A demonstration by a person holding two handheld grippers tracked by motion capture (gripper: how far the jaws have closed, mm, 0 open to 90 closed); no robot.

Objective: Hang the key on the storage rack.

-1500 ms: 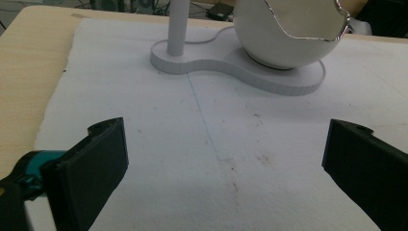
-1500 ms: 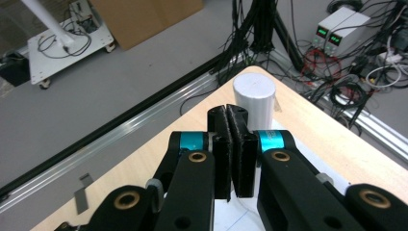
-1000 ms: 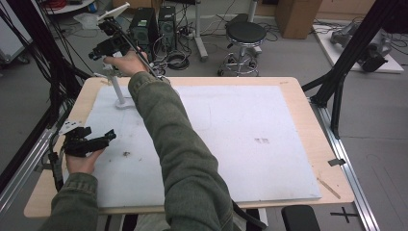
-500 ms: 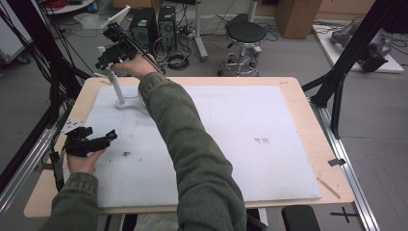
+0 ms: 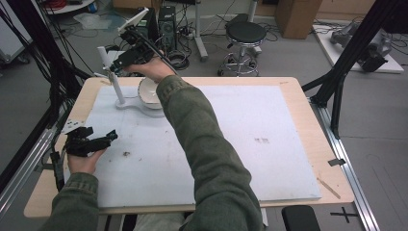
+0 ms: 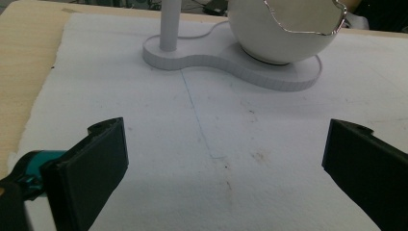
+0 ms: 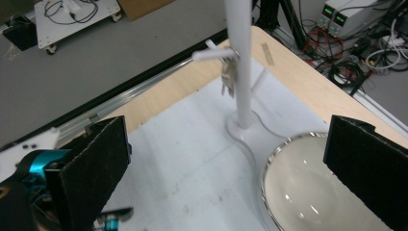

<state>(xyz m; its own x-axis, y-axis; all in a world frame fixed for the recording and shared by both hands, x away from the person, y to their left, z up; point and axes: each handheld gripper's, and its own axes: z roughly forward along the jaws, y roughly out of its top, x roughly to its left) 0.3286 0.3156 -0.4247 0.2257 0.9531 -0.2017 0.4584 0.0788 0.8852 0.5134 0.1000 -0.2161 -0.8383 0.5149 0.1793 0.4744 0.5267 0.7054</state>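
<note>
A white stand sits on the mat at the far left: a flat base [image 6: 269, 72], an upright post [image 5: 111, 79] and a round white bowl [image 5: 149, 94] with a shiny rim. A short peg on the post carries a small bunch of pale keys [image 7: 227, 79]. My right gripper [image 5: 120, 57] hangs in the air above the stand. Its jaws have just been opening and now stand wide with nothing between them [image 7: 230, 139]; the post and the bowl [image 7: 308, 192] lie beyond them. My left gripper [image 5: 102, 135] rests open and empty on the mat at the near left [image 6: 228, 139].
A white foam mat [image 5: 240, 125] covers most of the wooden table [image 5: 312, 106]. Black frame struts [image 5: 351, 53] stand at the left and right sides. Past the far edge are a stool [image 5: 245, 36], cables and computer cases on the floor.
My right hand and its gripper have shifted to the right above the stand, so the bowl now shows beside the sleeve. The left gripper has stayed where it was.
</note>
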